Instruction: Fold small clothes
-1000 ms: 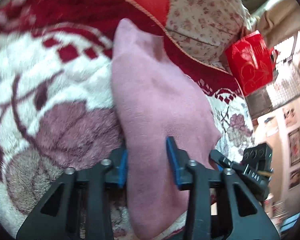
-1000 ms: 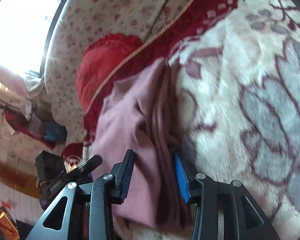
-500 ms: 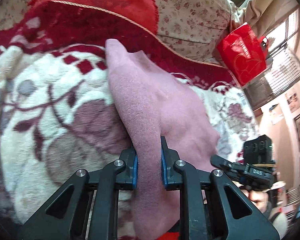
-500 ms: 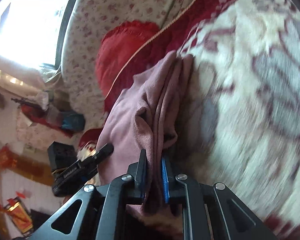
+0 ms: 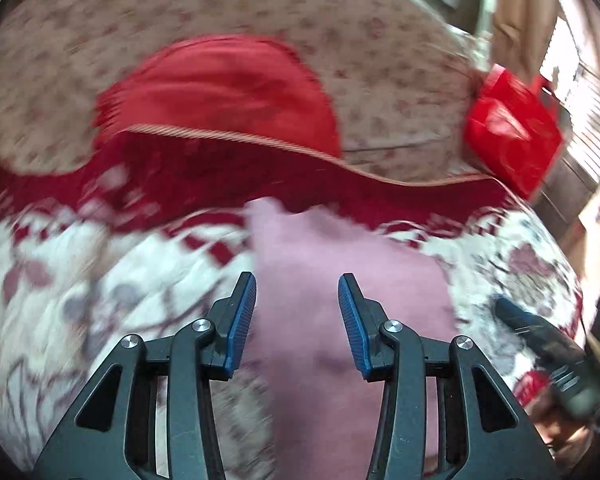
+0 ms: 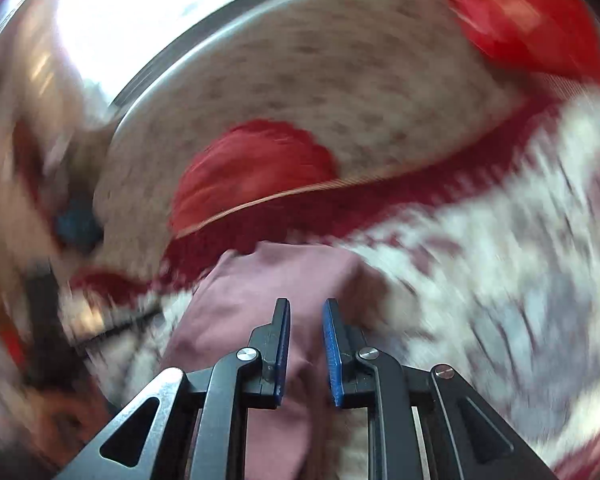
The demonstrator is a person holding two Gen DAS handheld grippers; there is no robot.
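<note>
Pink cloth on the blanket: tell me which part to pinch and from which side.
Judging by how it lies, pinch the near edge of the pink cloth, coming from the near side, low over the blanket. It lies flat, running away from both grippers, so only its rim offers a fold thin enough to pinch.

Right gripper (image 6: 305,320): blue pads a narrow gap apart, having just opened slightly; pink garment (image 6: 260,280) lies below, grip unclear. White-and-maroon floral blanket (image 6: 500,280) beneath. Red cushion (image 6: 252,168) behind, on floral-print bedding (image 6: 340,80). Heavy motion blur.

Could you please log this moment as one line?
left tool: jaws just opening, empty | right tool: jaws just opening, empty | pink cloth: lying on blanket
</note>
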